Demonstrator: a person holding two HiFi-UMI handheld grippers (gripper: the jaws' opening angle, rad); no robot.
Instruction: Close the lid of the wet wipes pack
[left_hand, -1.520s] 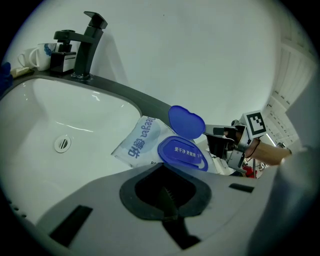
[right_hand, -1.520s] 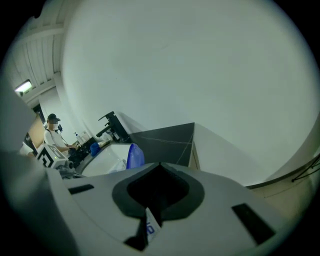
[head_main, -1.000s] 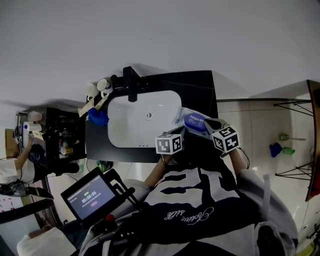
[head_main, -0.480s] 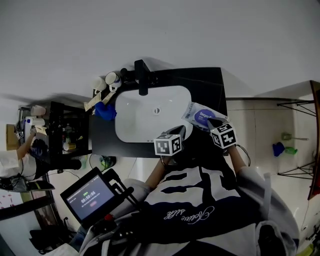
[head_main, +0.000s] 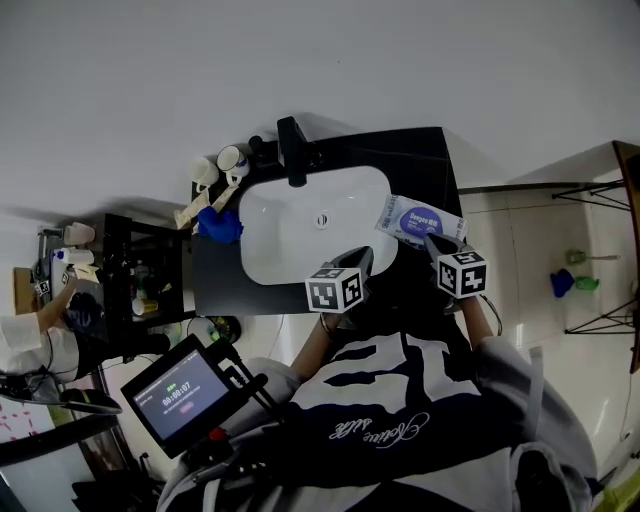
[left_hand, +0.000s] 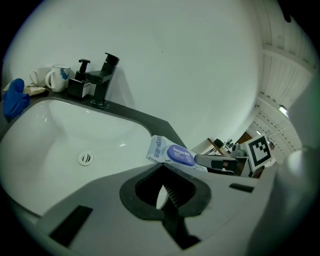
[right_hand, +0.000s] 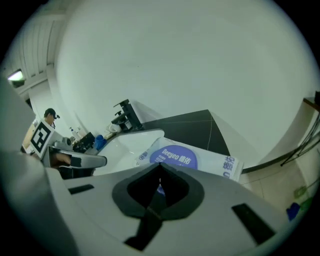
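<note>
White wall backs a dark desk (head_main: 420, 160) with a white basin (head_main: 290, 225) sunk into it. A black faucet (head_main: 292, 150) stands at the back edge, and two mugs (head_main: 220, 165) and a blue cloth (head_main: 222, 225) crowd the back left corner. Pale tiled floor (head_main: 520, 270) lies beyond the desk's right edge.

The wet wipes pack (head_main: 420, 222) lies flat on the narrow strip between the basin's right rim and the desk's right edge, toward the front right corner. Its long side runs across that strip. One end is just beside the basin rim and the other reaches the right edge; whether it overhangs I cannot tell. Its blue oval lid (right_hand: 175, 156) lies down flat on top of the pack.

Behind the pack, bare dark desk runs up to the back right corner. To its left is the open hollow of the basin.

The left tongs (left_hand: 163, 165) are together with nothing between them. They hang over the basin's front right rim and point toward the pack's near end, apart from it. The right tongs (right_hand: 160, 163) are also together and empty, at the front edge of the pack. Their tips are aimed at the blue lid and very close to it; contact cannot be made out. Both marker cubes sit over the desk's front edge, well apart from each other
</note>
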